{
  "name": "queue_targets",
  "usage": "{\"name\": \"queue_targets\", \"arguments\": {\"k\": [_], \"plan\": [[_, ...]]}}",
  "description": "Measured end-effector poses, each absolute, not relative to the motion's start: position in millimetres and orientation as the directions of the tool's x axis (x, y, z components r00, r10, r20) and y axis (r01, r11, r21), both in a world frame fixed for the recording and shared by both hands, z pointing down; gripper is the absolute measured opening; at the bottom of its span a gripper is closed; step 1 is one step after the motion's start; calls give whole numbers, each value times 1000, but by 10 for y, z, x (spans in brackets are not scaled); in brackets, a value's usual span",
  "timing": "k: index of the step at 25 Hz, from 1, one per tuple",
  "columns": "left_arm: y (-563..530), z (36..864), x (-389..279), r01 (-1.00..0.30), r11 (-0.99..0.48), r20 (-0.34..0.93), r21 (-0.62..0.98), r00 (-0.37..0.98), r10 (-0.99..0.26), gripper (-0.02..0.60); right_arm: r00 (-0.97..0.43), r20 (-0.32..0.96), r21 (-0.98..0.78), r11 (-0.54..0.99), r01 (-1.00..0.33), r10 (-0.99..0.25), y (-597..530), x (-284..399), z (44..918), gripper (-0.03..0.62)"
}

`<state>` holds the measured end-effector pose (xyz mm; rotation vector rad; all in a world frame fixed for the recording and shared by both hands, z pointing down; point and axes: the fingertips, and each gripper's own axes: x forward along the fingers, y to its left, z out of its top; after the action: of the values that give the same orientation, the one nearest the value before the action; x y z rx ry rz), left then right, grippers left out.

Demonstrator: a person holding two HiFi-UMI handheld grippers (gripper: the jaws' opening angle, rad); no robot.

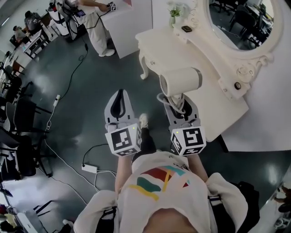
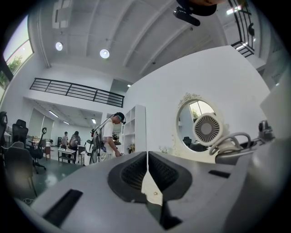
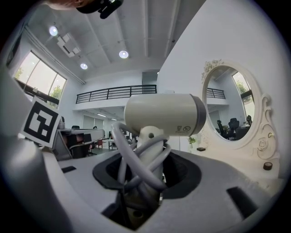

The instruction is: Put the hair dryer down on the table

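Note:
The white hair dryer (image 1: 181, 82) stands upright in my right gripper (image 1: 178, 103), just above the near edge of the white vanity table (image 1: 213, 107). In the right gripper view the jaws are shut on the hair dryer's (image 3: 163, 113) handle, which has its grey cord wound around it, and my right gripper (image 3: 145, 175) points level toward the oval mirror (image 3: 229, 107). My left gripper (image 1: 120, 101) hovers over the floor to the left of the table, its jaws closed together with nothing in them. The left gripper view shows my left gripper (image 2: 147, 170) and the dryer's rear grille (image 2: 207, 129).
On the table top are a small potted plant (image 1: 174, 13), a dark flat object (image 1: 186, 28) and a small black round thing (image 1: 237, 85) near the mirror (image 1: 241, 22). A person (image 1: 97, 27) stands at the far left. Cables and a power strip (image 1: 89, 168) lie on the floor.

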<state>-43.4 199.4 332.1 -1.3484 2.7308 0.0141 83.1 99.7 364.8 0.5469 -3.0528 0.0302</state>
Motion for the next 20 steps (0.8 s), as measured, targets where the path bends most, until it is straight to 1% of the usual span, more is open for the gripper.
{"name": "queue_targets", "arguments": {"k": [9, 13, 20], "plan": [[1674, 3440, -736, -807, 589, -74, -32, -586, -807, 11, -942, 72, 1, 944, -330, -329, 794, 510, 3750, 181], [1430, 3453, -896, -822, 569, -63, 2, -568, -820, 11, -938, 79, 3, 941, -338, -337, 632, 356, 3818, 181], [975, 3395, -1183, -846, 534, -84, 0, -532, -843, 11, -935, 73, 12, 938, -346, -346, 291, -48, 3822, 181]]}}
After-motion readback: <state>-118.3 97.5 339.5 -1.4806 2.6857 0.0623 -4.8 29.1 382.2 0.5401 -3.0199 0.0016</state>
